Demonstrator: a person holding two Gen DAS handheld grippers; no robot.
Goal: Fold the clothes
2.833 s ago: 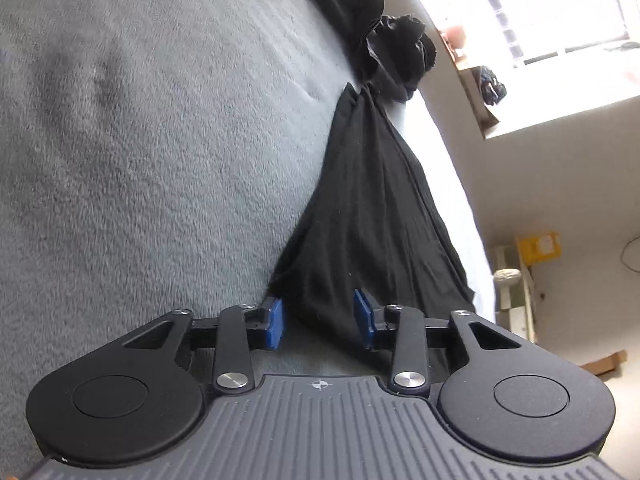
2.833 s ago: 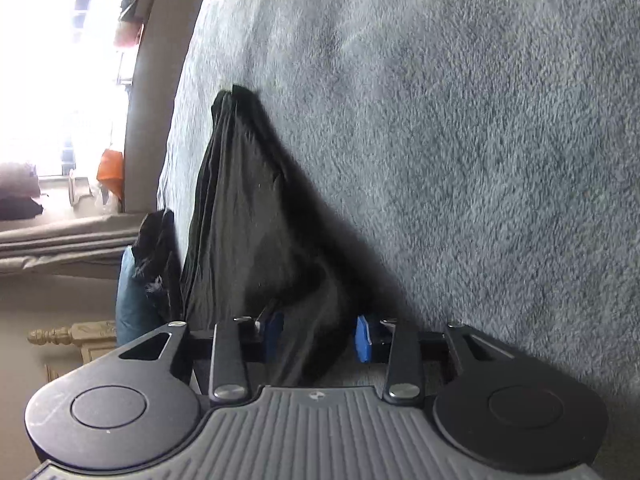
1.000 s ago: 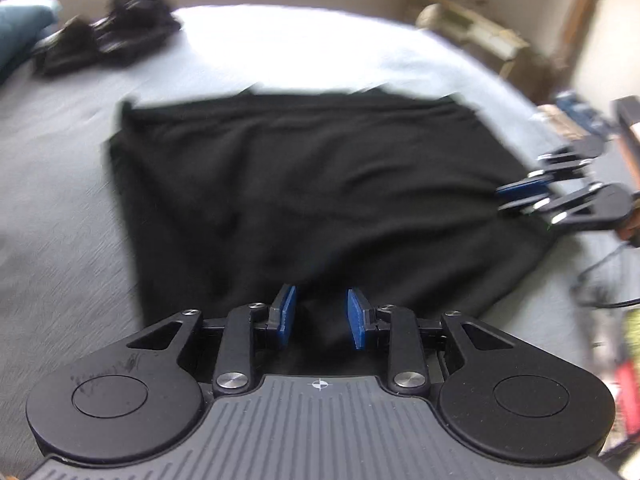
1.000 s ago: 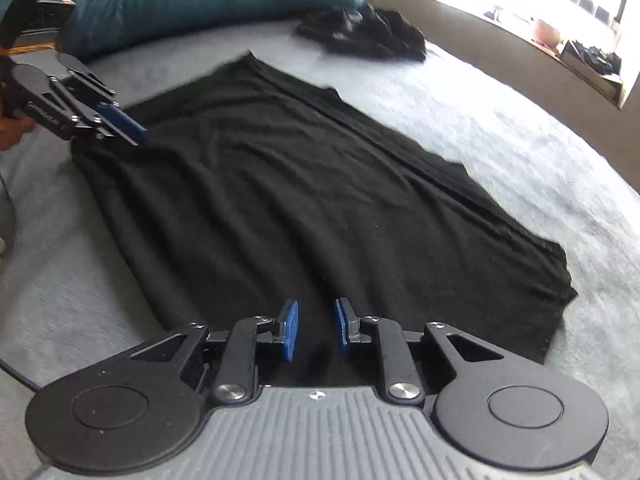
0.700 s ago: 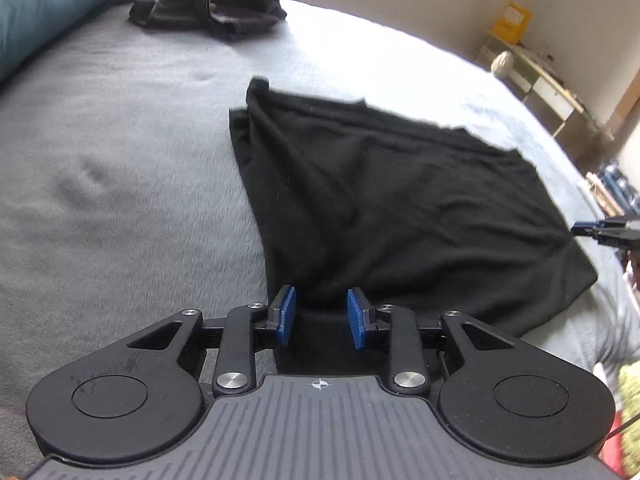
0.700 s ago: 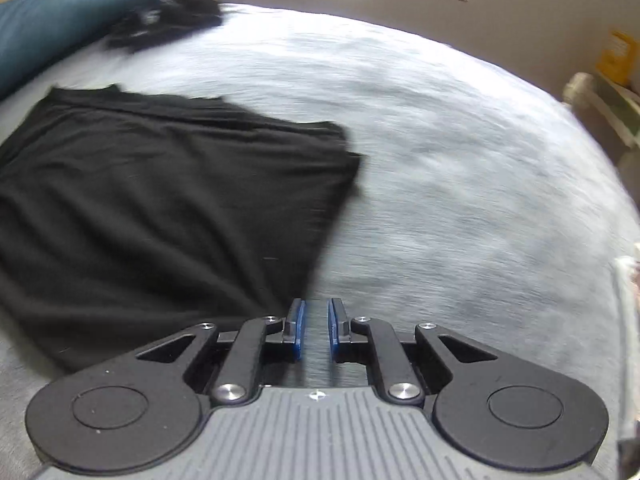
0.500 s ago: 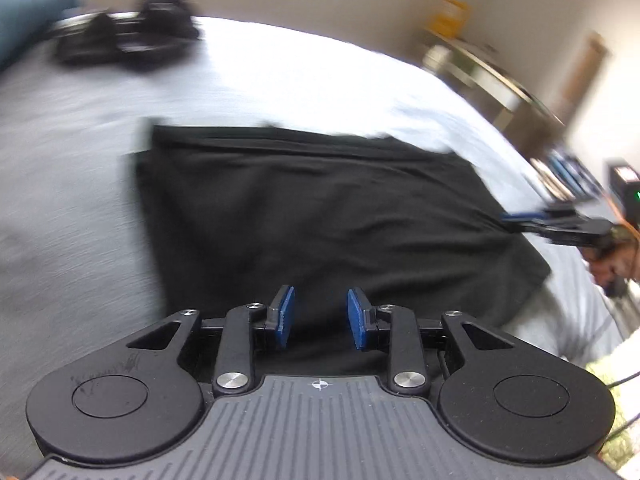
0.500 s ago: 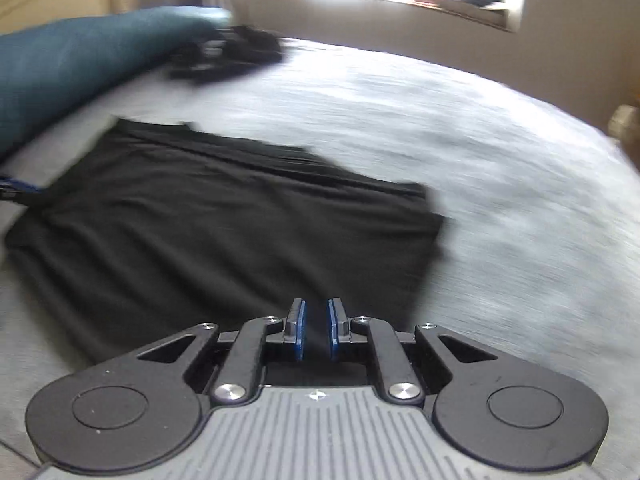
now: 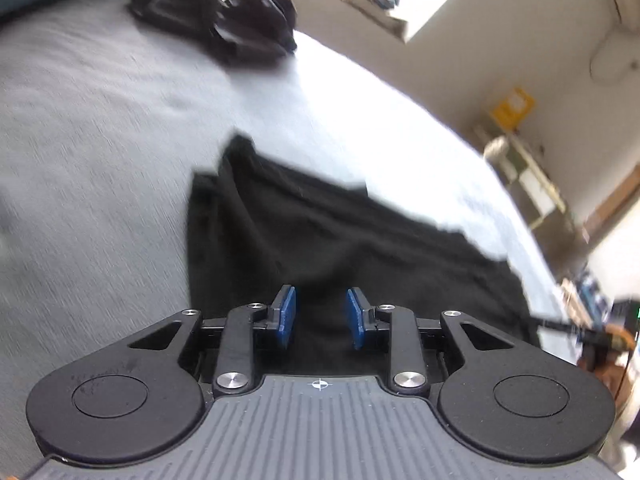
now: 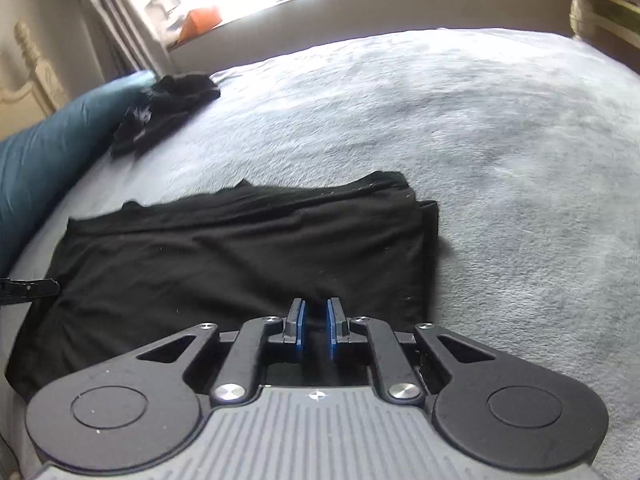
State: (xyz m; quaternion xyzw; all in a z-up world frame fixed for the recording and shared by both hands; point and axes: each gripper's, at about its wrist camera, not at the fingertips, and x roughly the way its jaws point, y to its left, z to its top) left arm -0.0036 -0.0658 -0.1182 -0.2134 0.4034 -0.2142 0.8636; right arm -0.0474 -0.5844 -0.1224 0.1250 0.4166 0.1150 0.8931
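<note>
Between the blue pads of the left gripper (image 9: 321,317) a clear gap is seen, and only the black cloth lying underneath shows through it; nothing is pinched, so this gripper is partly open and empty. The right gripper (image 10: 316,328) is seen with its pads drawn close, a narrow slit left between them. No fold of cloth is seen inside the slit; the near hem passes under the fingers, so it is judged to be almost closed and to hold nothing.

Just beyond both grippers the black garment (image 10: 240,248) is spread on the grey blanket (image 10: 500,140) of the bed. It lies flat as a rough rectangle. At its far right corner, in the right wrist view, several layers are seen stacked, so it is judged that at least one fold is already made. The far edge is a little wavy and not fully squared. In the left wrist view the same garment (image 9: 340,248) is blurred, and the tip of the other gripper is seen at its right corner.

Further away, near the blue pillow (image 10: 48,152), a crumpled dark heap of clothes (image 10: 168,108) is lying unfolded.

The task is therefore judged to be only partly done: the garment probably needs a further fold, and the heap is not yet touched.
</note>
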